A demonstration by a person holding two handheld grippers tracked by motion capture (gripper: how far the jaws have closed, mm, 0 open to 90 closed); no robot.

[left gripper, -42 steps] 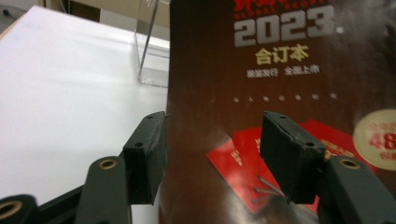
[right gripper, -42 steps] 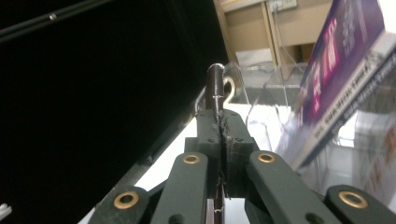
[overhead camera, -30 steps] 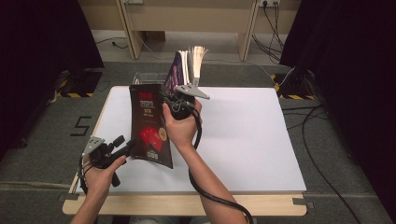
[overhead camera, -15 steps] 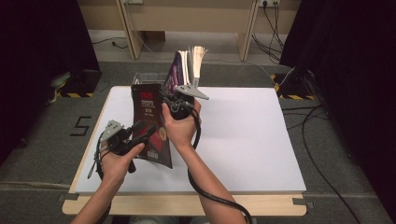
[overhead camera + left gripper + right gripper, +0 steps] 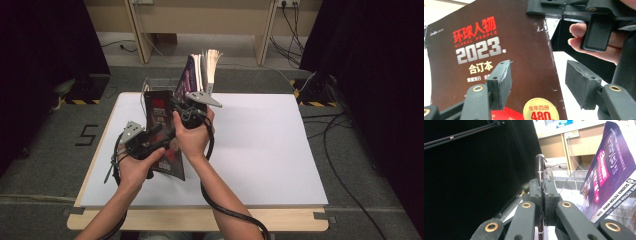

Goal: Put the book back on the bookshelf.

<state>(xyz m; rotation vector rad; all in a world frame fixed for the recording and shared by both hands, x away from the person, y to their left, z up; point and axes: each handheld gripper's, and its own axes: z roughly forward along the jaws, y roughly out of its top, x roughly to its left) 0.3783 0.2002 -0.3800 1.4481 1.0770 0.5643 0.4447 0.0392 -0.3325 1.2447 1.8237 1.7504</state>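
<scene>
Dark-covered magazine (image 5: 162,131) held upright on edge, left of bench centre, lower end near bench (image 5: 260,150).
Right tongs (image 5: 186,107) clamped shut on its top edge: likely steadying it.
Left tongs (image 5: 537,80) jaws have just been opening, stand wide, straddling cover's right edge without pressing; nothing gripped. Probably lining up for second hold.
Purple magazine (image 5: 610,170) leans in clear rack (image 5: 155,85) at far edge.
Bench white, wood-rimmed. Grey carpet, dark curtains both sides, cables on floor.

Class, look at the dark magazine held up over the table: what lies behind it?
Behind the dark magazine stands a clear holder with a purple magazine and pale books upright. The holder's lower part is hidden by the magazine and the right gripper clamping it.
</scene>
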